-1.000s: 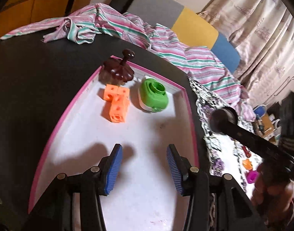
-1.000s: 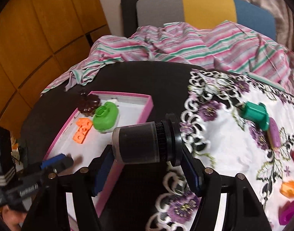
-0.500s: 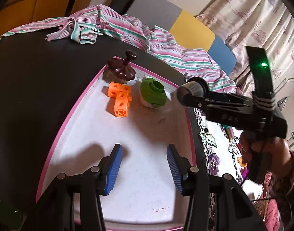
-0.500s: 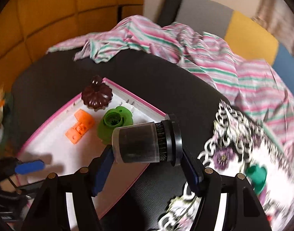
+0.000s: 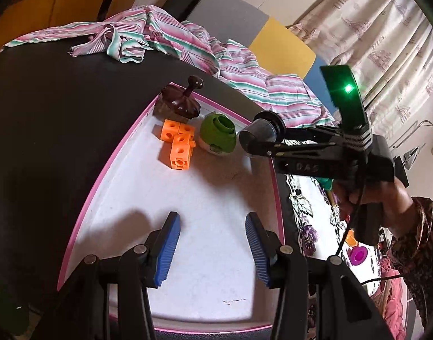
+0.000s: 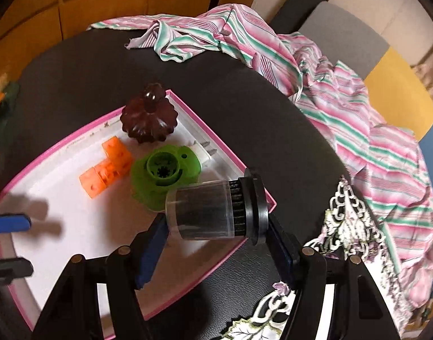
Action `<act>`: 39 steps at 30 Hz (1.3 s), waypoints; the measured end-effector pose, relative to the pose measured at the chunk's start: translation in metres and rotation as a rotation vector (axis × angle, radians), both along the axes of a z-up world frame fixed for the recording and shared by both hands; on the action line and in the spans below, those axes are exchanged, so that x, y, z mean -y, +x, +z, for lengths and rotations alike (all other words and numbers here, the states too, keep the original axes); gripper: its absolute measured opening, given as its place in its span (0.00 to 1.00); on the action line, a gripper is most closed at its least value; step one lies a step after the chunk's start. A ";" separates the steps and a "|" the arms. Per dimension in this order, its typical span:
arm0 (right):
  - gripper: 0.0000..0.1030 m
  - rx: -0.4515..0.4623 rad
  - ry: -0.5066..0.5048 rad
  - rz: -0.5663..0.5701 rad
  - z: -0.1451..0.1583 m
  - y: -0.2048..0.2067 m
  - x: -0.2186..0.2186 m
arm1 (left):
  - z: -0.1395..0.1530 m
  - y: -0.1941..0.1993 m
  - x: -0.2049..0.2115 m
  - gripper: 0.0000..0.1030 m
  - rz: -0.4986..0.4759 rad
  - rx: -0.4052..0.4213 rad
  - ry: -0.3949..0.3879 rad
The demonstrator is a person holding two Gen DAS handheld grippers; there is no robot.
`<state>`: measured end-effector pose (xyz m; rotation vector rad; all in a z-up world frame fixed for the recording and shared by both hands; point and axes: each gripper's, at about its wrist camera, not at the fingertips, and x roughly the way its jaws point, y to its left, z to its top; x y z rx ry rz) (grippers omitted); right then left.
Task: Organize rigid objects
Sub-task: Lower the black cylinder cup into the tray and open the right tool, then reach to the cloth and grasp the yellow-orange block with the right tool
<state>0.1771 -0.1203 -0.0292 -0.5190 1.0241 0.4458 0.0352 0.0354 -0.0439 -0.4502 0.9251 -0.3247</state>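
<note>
A pink-rimmed white tray [image 5: 83,204] [image 6: 83,126] holds a brown pumpkin-shaped lid [image 5: 180,102] [image 6: 149,119], orange linked cubes [image 5: 177,143] [image 6: 107,167] and a green round toy [image 5: 218,135] [image 6: 162,178] at its far end. My right gripper [image 6: 216,232] [image 5: 254,141] is shut on a dark cylinder with a black cap [image 6: 213,208] [image 5: 259,133], held sideways over the tray's right rim beside the green toy. My left gripper [image 5: 212,245] is open and empty above the tray's near part.
The tray lies on a dark round table [image 5: 46,113]. A striped pink-green cloth [image 5: 165,39] [image 6: 315,65] drapes the far side. A floral mat [image 5: 310,221] [image 6: 349,221] at the right carries small toys, a purple one [image 5: 358,255] among them.
My right gripper has carried the cylinder left from above the floral mat to the tray's right rim by the green toy. My left gripper has stayed open over the tray.
</note>
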 end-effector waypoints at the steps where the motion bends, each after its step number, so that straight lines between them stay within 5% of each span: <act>1: 0.70 -0.011 0.024 -0.003 0.002 0.000 0.002 | 0.000 0.000 -0.001 0.47 0.002 0.001 -0.002; 11: 0.74 0.019 0.149 -0.119 0.020 -0.007 0.022 | -0.001 -0.001 0.004 0.47 -0.001 -0.001 -0.002; 18: 0.74 -0.044 0.310 -0.322 0.017 -0.015 0.043 | 0.001 -0.003 0.007 0.47 -0.003 -0.002 -0.012; 25: 0.74 -0.067 0.390 -0.398 0.014 -0.049 0.063 | 0.001 -0.005 0.013 0.47 -0.019 -0.007 0.003; 39: 0.74 -0.065 0.376 -0.558 0.005 -0.107 0.135 | 0.007 -0.019 0.055 0.56 -0.126 0.011 0.061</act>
